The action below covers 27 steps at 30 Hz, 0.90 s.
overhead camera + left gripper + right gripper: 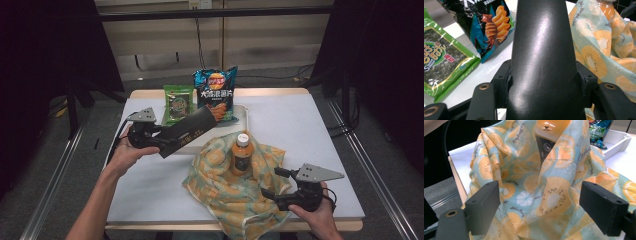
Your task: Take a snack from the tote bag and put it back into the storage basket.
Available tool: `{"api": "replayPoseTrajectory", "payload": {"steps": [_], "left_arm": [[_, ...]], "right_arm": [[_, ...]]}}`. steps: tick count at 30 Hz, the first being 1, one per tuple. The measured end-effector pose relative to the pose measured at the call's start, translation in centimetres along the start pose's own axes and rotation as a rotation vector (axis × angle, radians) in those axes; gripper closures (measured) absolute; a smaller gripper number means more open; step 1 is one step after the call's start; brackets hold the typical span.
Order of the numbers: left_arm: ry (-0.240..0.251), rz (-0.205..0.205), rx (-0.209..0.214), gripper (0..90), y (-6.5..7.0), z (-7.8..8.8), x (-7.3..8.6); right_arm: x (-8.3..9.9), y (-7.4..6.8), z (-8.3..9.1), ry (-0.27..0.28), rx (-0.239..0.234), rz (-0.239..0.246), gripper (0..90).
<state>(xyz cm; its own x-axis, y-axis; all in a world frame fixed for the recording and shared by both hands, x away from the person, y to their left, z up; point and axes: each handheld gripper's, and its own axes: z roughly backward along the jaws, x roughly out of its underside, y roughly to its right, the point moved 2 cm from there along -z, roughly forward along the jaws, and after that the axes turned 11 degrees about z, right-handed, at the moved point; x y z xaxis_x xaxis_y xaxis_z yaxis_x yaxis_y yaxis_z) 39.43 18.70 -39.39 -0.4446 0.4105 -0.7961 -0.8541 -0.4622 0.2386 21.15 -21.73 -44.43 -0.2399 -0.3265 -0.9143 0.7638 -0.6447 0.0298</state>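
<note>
Gripping a black tube point(187, 132) left of centre, the left tongs point(159, 137) are clamping it above the worktop point(300, 125); the right tongs point(272, 185) are standing released at the lower right, beside the fruit-print cloth point(220, 187) wrapping the bottle point(241, 155).

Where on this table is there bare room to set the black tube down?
Bare patches: the tabletop right of the white tray and behind the fruit-print cloth, and the near-left corner below the left tool holding the black tube. Crowded: the back centre with the snack bags and the middle around the bottle.
</note>
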Motion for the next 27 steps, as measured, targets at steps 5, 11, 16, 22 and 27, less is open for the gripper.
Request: {"api": "replayPoseTrajectory", "payload": {"steps": [5,11,16,22,27], "left_arm": [[-0.024,-0.005,-0.011,43.0,-0.4,-0.6,-0.1],[-0.042,-0.013,0.013,43.0,-1.0,-1.7,0.0],[-0.067,-0.027,0.001,43.0,-1.4,-2.0,-0.4],[-0.072,-0.04,0.004,42.9,-1.5,-2.3,-0.8],[-0.087,-0.038,-0.018,43.0,-1.9,-2.5,-1.1]], "right_arm": [[0.0,0.1,-0.1,-0.006,-0.003,0.0,16.0],[-0.1,0.2,0.0,0.003,0.013,-0.006,14.3],[-0.1,0.2,0.0,0.007,0.015,-0.01,11.9],[0.0,0.1,0.0,0.006,0.012,-0.01,11.4],[0.1,0.0,0.0,0.003,0.008,0.002,11.5]]}}
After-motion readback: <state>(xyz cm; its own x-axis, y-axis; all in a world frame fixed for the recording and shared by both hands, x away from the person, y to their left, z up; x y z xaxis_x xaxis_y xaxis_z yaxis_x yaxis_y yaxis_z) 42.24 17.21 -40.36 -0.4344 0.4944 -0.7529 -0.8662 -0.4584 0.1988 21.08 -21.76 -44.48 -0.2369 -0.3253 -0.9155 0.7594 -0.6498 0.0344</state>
